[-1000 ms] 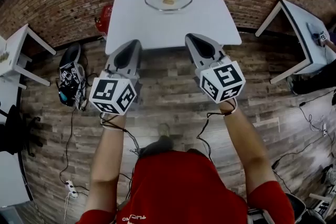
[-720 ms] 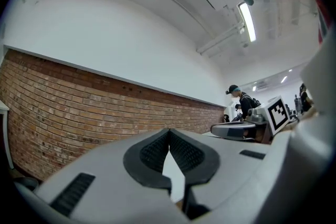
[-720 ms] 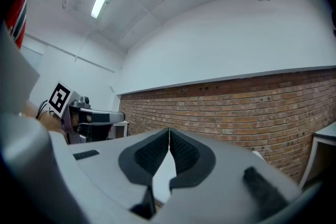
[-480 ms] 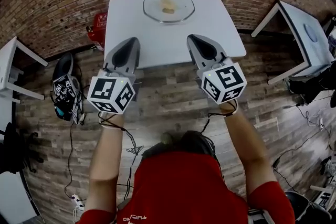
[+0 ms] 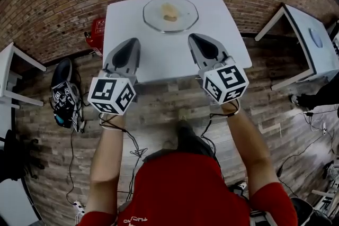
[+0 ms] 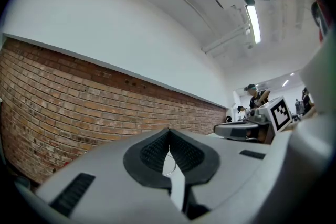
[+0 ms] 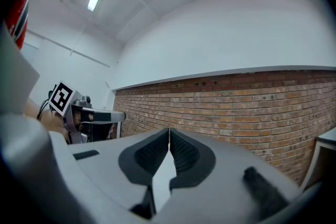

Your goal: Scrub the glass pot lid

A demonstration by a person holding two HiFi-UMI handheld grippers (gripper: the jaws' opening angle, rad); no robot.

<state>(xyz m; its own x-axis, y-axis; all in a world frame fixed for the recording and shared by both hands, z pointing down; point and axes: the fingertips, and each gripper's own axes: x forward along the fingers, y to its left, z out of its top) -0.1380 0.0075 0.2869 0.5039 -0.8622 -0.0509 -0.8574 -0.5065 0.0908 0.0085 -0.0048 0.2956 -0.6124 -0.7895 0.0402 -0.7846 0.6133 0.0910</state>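
The glass pot lid (image 5: 170,13) lies flat on the far half of a white table (image 5: 222,29), with a small yellowish piece (image 5: 169,11) at its middle. My left gripper (image 5: 131,43) hangs over the table's near left part, shut and empty, short of the lid. My right gripper (image 5: 195,39) is level with it on the near right, also shut with nothing in it. In the left gripper view the pads (image 6: 157,150) meet in front of a brick wall. In the right gripper view the pads (image 7: 181,150) touch too, and the left gripper (image 7: 89,115) shows at the side.
A red object (image 5: 97,29) stands on the floor by the table's left side. Another marked gripper (image 5: 64,98) and cables lie on the wooden floor to the left. More white tables stand at the right (image 5: 312,45) and left (image 5: 10,69). A brick wall runs behind.
The person has stepped toward the table. Both grippers, still shut, have gone from the table's near edge to above its near part, closer to the lid.
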